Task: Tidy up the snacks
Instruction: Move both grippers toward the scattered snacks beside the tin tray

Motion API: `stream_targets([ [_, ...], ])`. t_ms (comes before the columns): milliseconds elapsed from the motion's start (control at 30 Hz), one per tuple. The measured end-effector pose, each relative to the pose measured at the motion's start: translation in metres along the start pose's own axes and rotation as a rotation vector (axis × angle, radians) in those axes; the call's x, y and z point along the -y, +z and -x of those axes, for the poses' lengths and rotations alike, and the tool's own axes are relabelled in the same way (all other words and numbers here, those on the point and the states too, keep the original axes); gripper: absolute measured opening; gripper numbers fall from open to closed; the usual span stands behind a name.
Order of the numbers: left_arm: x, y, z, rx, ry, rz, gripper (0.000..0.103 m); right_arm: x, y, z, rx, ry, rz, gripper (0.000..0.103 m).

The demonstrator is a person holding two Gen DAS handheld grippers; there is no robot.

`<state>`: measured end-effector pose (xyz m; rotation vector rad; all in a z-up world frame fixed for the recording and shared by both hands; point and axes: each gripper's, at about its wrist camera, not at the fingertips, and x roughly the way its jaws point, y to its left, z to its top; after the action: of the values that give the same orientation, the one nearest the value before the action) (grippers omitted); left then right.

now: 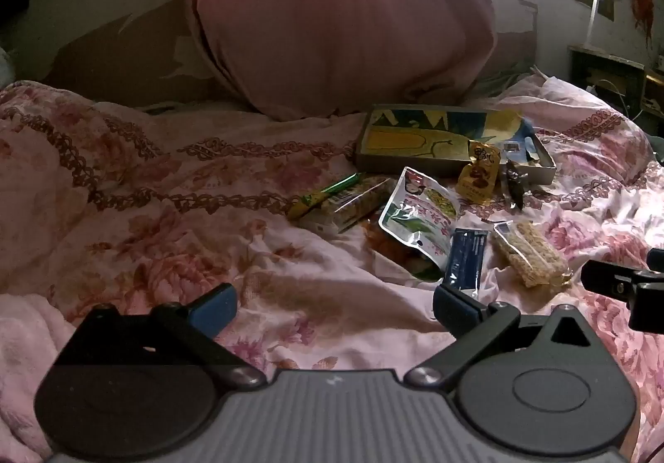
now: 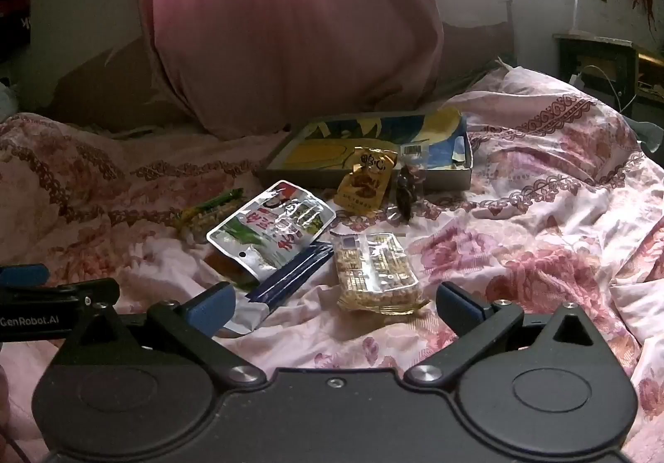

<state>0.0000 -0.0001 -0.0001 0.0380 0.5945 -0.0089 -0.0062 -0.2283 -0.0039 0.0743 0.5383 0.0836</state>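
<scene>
Snacks lie loose on a floral bedspread in front of a shallow cardboard box [image 1: 456,168] [image 2: 452,174] with a yellow and blue picture inside. I see a silver pouch [image 1: 419,214] [image 2: 274,228], a yellow packet [image 1: 479,172] [image 2: 367,183], a clear-wrapped cracker bar [image 1: 531,253] [image 2: 375,272], a dark blue sachet [image 1: 467,257] [image 2: 290,276], a green-wrapped bar [image 1: 328,193] [image 2: 209,208] and a small dark wrapped sweet [image 1: 514,181] [image 2: 404,189]. My left gripper [image 1: 332,307] is open and empty, short of the pile. My right gripper [image 2: 334,305] is open and empty, just short of the cracker bar.
A large pink pillow [image 1: 332,15] [image 2: 282,19] stands behind the box against the wall. A dark bedside cabinet [image 1: 610,77] [image 2: 597,64] is at the far right under the window. The bedspread [image 1: 166,193] is rumpled, with folds to the right [image 2: 560,214].
</scene>
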Motion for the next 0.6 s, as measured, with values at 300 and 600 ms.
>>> stream_targets([
  [300,0.0,0.0,0.0,-0.001,0.0,0.0,0.103,-0.0003,0.0005,-0.0006,-0.001,0.0,0.001,0.103],
  [600,0.001,-0.0021,-0.001,-0.007,0.007,-0.003,0.103,0.0038,0.0026,-0.0056,-0.029,-0.01,-0.015,0.103],
])
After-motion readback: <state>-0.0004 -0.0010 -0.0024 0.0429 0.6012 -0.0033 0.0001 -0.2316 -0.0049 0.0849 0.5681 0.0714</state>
